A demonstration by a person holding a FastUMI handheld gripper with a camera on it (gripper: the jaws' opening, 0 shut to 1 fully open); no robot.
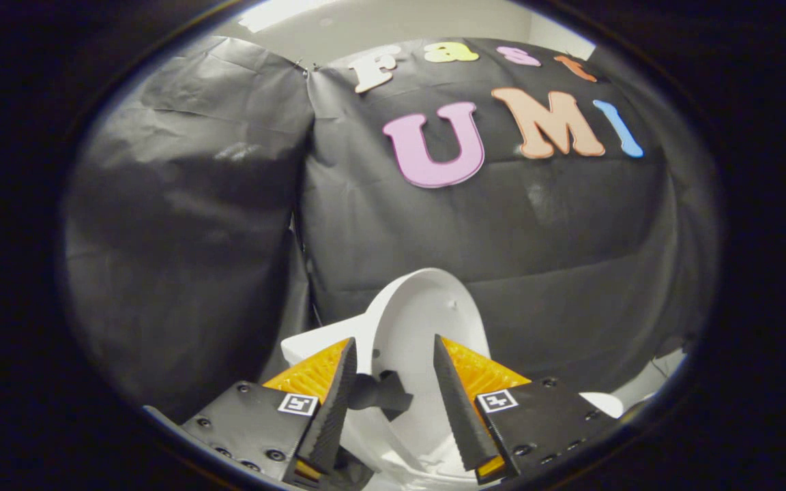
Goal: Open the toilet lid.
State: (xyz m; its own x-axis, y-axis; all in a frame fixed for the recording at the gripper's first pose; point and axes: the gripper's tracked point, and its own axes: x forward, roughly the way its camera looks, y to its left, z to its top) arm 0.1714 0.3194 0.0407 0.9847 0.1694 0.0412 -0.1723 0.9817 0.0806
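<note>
Black cloth (181, 225) hangs all around as the booth's wall, creased and draped, with a strip of pale ceiling (393, 27) showing above it.

From the gripper view, I see the gripper (394, 402) pointing forward with its two fingers spread apart, not pressing on anything. Both fingers (328, 409) have dark ribbed pads with orange ribbed backing behind them, and each dark mount carries a small square marker.

Just ahead, framed in the gap, stands the toilet lid (427, 314). It is white, oval and raised up on end, with its inner face turned toward me and its top edge reaching up against the black cloth. A small nub shows near the top of that inner face. To the left of the lid a white part of the toilet (311, 341) juts out, partly hidden behind the left finger. A dark shape (379, 395) sits between the fingers, low against the lid; I cannot tell what it is. More white porcelain shows beneath the fingers.
</note>
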